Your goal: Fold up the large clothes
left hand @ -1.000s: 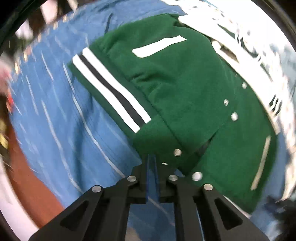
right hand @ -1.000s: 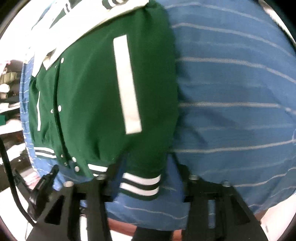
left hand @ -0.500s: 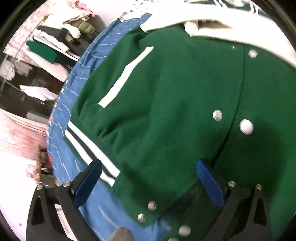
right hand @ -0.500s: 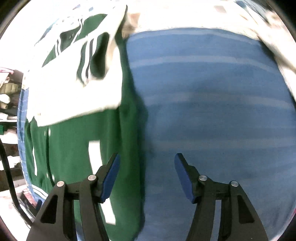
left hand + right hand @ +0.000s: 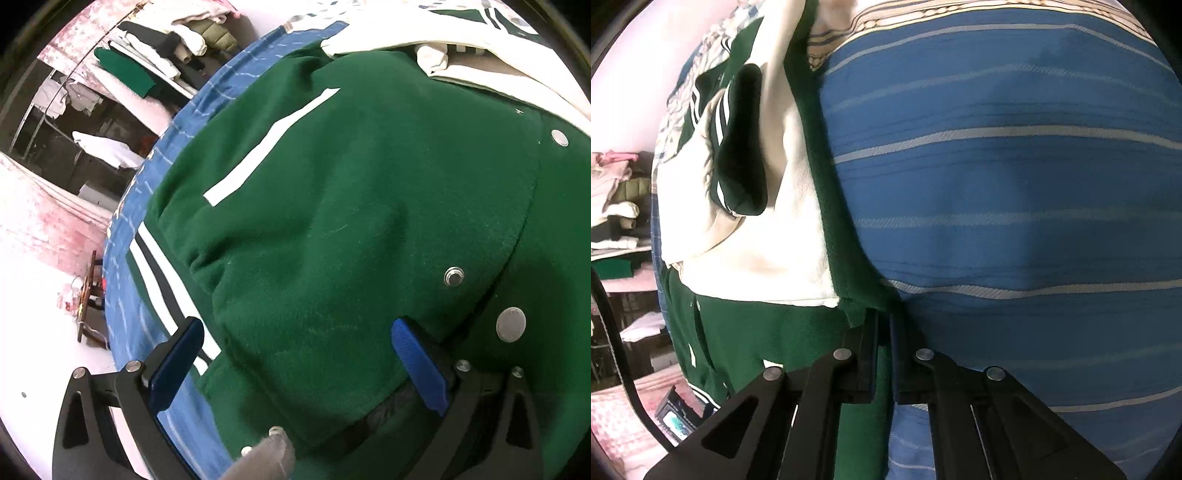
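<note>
Green fleece varsity jacket with cream sleeves (image 5: 351, 206) spread flat on blue bedsheet with thin pale stripes (image 5: 1015, 177). Front panel up, silver snap buttons (image 5: 511, 325) along the placket, white welt stripe (image 5: 269, 147) across the chest area, green hem band with white and black stripes (image 5: 162, 280) at the near left edge. Cream sleeve (image 5: 750, 236) folded across the upper body, striped green cuff (image 5: 738, 147) lying on it.

Left gripper (image 5: 291, 365): black frame, blue pads (image 5: 417, 369), jaws spread wide over the lower front of the jacket; cloth under the gap, nothing pinched.

Right gripper (image 5: 882, 354): jaws together, clamped on the jacket's green side edge where it meets the sheet; a strip of green fabric visible between the pads.

Background, left wrist view: rack with piled and hanging clothes (image 5: 155, 44), mostly white, one dark green piece. Right wrist view: more stacked garments (image 5: 617, 192) at the left margin, a black cable (image 5: 617, 354), a small dark device with a lit screen (image 5: 677, 421) low left.

No legible brand, label or lettering anywhere; screen content too small to read.
</note>
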